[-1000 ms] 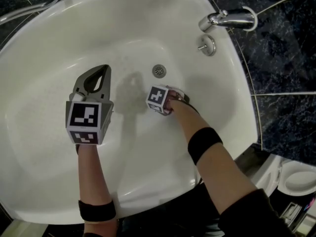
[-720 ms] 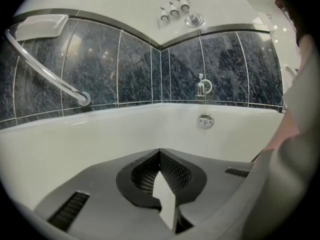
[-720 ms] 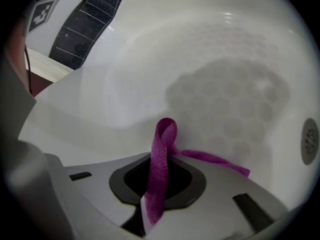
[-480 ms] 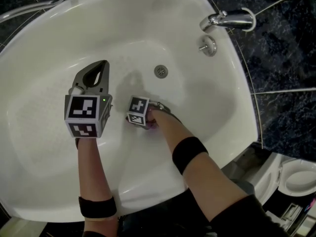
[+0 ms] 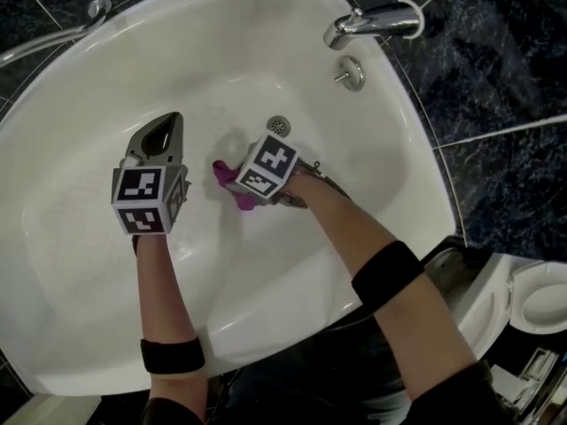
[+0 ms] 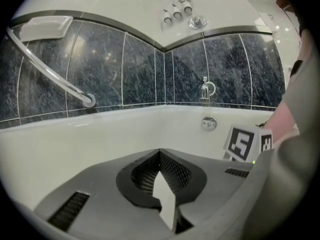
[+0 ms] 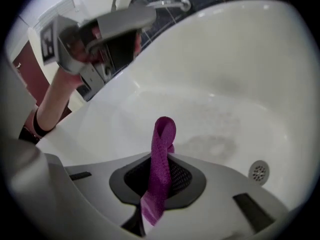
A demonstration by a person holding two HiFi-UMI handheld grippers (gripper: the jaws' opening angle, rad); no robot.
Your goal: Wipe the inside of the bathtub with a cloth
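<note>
Right gripper (image 7: 159, 184) has shifted back toward the drain (image 5: 278, 127). Jaws clench the magenta cloth (image 7: 164, 134), which protrudes ahead of them. Left gripper (image 6: 161, 184): jaws pressed together.

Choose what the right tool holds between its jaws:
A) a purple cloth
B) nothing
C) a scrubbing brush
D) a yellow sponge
A: in the right gripper view, the purple cloth stands pinched between the jaws of the right tool.
</note>
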